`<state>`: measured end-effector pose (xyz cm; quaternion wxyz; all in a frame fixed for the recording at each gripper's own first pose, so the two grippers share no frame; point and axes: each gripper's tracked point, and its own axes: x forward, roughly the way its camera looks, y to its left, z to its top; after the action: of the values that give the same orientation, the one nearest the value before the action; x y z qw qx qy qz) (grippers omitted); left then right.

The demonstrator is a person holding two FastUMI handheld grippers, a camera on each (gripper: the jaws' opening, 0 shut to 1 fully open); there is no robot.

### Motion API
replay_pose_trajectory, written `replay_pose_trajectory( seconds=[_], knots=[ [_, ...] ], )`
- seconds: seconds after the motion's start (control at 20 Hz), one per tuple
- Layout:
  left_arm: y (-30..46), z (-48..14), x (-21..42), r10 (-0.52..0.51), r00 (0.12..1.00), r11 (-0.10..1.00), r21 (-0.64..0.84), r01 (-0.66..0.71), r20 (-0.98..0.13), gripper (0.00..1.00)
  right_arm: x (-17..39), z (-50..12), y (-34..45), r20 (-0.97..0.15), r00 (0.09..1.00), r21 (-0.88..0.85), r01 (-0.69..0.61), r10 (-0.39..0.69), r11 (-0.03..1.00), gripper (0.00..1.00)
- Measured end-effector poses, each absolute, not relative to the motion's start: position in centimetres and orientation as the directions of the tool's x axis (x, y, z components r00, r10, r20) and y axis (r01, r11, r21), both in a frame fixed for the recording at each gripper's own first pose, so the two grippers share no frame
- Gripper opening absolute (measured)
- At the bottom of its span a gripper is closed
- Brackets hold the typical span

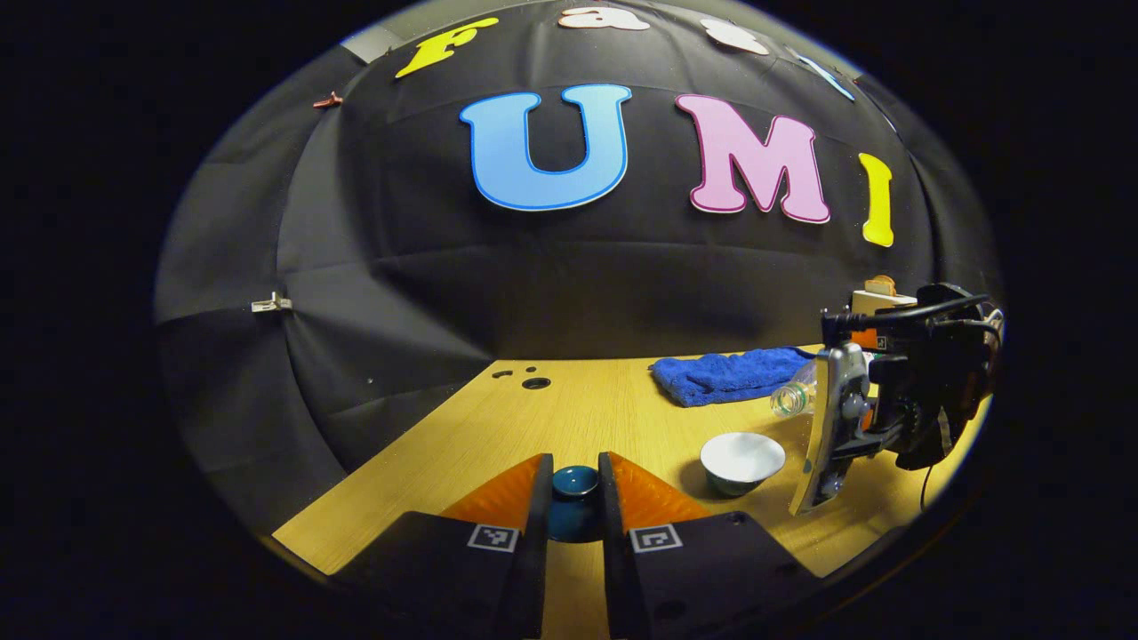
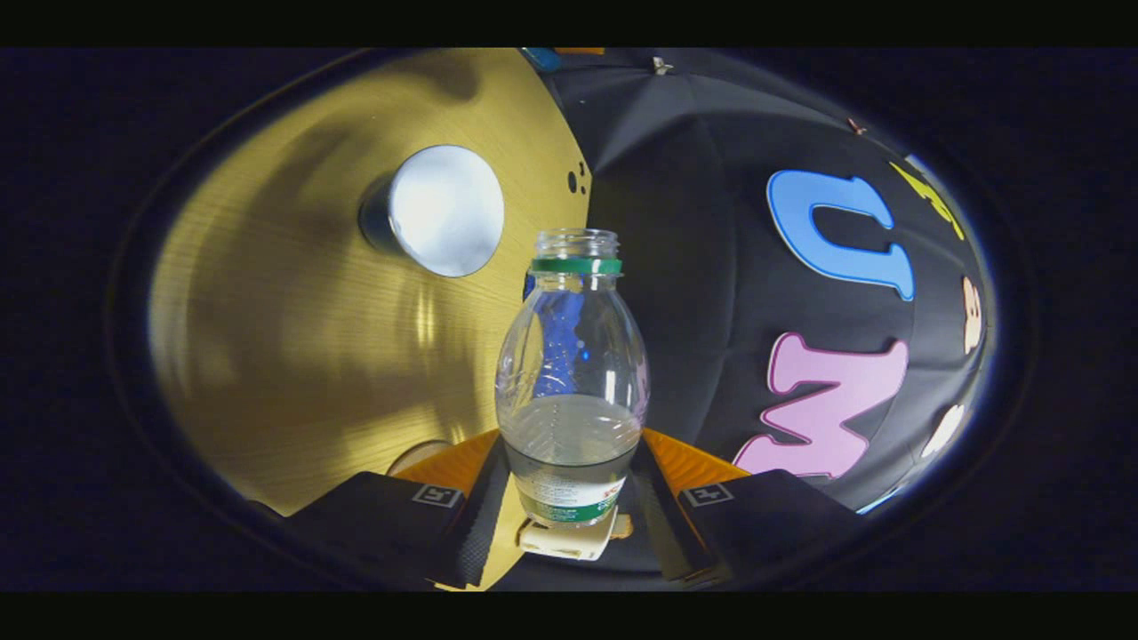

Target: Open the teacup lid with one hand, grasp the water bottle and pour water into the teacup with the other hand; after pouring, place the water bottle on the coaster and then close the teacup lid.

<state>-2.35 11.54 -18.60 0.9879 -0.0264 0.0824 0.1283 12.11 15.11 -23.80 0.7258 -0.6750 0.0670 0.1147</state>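
Between my left gripper's (image 1: 574, 498) two fingers, in the left gripper view, sits the dark teal teacup lid (image 1: 574, 484), pinched on both sides above the wooden table (image 1: 587, 413). To its right stands the uncovered teacup (image 1: 741, 460), white inside. Farther right I see my right gripper (image 1: 827, 444) tipped over, with the water bottle's (image 1: 791, 398) open mouth pointing toward the cup. A blue towel (image 1: 729, 373) lies behind, near the black cloth wall (image 1: 427, 267).

Seen through the right gripper view, the scene is rotated: my right gripper (image 2: 569, 507) clamps the clear water bottle (image 2: 571, 391) at its labelled lower body, both fingers pressing on it. The bottle is capless, with a green neck ring, and partly filled. The teacup (image 2: 440, 209) appears beyond the bottle's mouth, on the table (image 2: 293, 356).
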Motion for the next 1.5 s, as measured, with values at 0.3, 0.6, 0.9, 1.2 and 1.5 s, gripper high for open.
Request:
replay_pose_trajectory(
  seconds=[0.3, 0.6, 0.9, 1.2, 1.5],
  knots=[
    [11.8, -18.8, -2.6, 0.252, 0.953, 0.965, -0.033, -0.261, -0.17, 0.31, 12.6, -23.1, 15.7, -0.228, 0.97, -0.974, -0.227, 0.09, -0.025, 0.74],
    [12.0, -18.7, -2.8, 0.255, 0.952, 0.964, -0.037, -0.265, -0.171, 0.34, 12.8, -22.2, 15.7, -0.198, 0.974, -0.979, -0.19, 0.11, -0.075, 0.74],
    [12.2, -18.9, -3.0, 0.262, 0.95, 0.961, -0.043, -0.273, -0.173, 0.31, 13.6, -21.3, 15.7, -0.162, 0.98, -0.984, -0.15, 0.119, -0.099, 0.74],
    [12.3, -19.0, -2.8, 0.261, 0.951, 0.962, -0.042, -0.271, -0.169, 0.31, 14.2, -20.1, 15.7, -0.122, 0.984, -0.985, -0.104, 0.132, -0.138, 0.74],
    [12.4, -19.0, -2.9, 0.262, 0.95, 0.961, -0.048, -0.273, -0.168, 0.31, 14.7, -19.3, 15.7, -0.081, 0.986, -0.983, -0.054, 0.149, -0.173, 0.74]
  ],
)
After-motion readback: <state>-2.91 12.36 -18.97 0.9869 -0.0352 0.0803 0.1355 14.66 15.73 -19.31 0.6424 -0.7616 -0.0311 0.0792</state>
